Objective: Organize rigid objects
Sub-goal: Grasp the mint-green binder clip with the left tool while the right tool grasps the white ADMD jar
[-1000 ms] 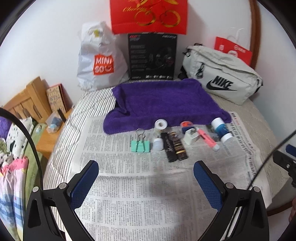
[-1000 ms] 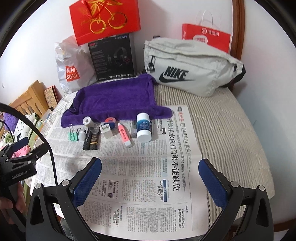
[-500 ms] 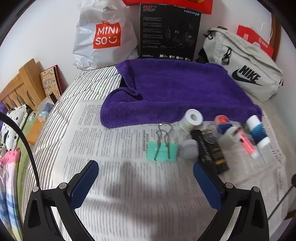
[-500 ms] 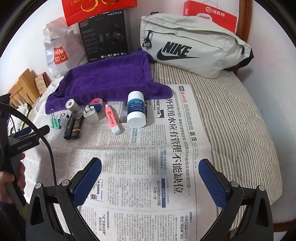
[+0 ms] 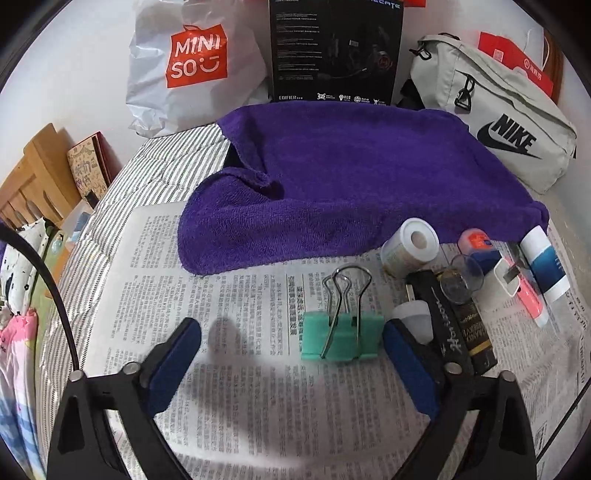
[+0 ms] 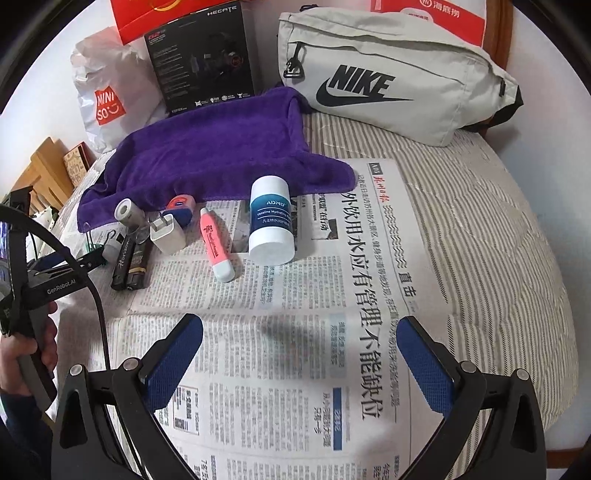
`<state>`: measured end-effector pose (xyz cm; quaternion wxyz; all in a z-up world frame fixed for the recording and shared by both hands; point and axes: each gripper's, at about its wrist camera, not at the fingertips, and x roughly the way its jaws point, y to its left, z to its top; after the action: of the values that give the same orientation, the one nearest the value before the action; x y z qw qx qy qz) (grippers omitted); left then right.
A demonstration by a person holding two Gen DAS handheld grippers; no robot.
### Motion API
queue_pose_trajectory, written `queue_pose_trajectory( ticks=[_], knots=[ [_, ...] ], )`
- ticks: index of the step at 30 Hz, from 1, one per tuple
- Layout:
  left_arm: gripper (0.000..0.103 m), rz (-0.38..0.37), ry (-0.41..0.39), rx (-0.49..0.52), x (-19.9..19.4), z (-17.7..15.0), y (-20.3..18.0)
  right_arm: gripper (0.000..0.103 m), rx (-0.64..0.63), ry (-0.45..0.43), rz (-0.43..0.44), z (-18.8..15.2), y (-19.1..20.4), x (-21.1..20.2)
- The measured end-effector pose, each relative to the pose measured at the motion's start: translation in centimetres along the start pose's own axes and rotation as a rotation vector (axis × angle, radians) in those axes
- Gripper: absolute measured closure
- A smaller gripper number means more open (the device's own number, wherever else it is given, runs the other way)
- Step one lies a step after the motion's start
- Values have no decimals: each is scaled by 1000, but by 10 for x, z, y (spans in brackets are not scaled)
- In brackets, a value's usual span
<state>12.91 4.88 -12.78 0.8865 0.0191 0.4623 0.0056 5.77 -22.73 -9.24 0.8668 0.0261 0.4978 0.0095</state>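
Note:
A row of small objects lies on newspaper (image 5: pixel 258 387) before a purple towel (image 5: pixel 351 177). A green binder clip (image 5: pixel 341 338) lies just ahead of my open left gripper (image 5: pixel 291 343), nearer its right finger. Beside the clip are a white cap (image 5: pixel 413 315), two black tubes (image 5: pixel 452 325), a tape roll (image 5: pixel 410 245), a white charger (image 6: pixel 167 233), a pink highlighter (image 6: pixel 216 242) and a blue-and-white bottle (image 6: pixel 271 219). My right gripper (image 6: pixel 301 345) is open and empty, well short of the bottle.
Behind the towel stand a white Miniso bag (image 5: pixel 192 62), a black headset box (image 5: pixel 336 51), a grey Nike bag (image 6: pixel 388 70) and red paper bags (image 6: pixel 428 14). The striped bedcover (image 6: pixel 498 221) curves off to the right. A wooden rack (image 5: pixel 33 184) stands left.
My left gripper has moved forward and down to the green binder clip. My right gripper has moved forward toward the bottle. No object has shifted.

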Motion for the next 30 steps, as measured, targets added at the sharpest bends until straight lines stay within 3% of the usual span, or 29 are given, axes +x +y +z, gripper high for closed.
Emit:
queue_pose_trajectory(
  ticks=[8, 13, 19, 21, 26, 30],
  knots=[
    [18, -24, -6, 8, 4, -4, -3, 0, 3, -13, 32, 5, -3, 10],
    [29, -33, -16, 16, 0, -6, -5, 0, 33, -7, 61, 7, -10, 15],
    [49, -52, -16, 34, -4, -9, -8, 0, 54, -6, 74, 10, -17, 19],
    [64, -57, -17, 34, -5, -8, -9, 0, 54, -3, 78, 14, -19, 22],
    [64, -50, -22, 46, -5, -9, -11, 2, 25, -28, 53, 35, -18, 28],
    [64, -48, -21, 47, -5, -9, -11, 7, -2, -28, 84, 55, -10, 44]
  ],
)
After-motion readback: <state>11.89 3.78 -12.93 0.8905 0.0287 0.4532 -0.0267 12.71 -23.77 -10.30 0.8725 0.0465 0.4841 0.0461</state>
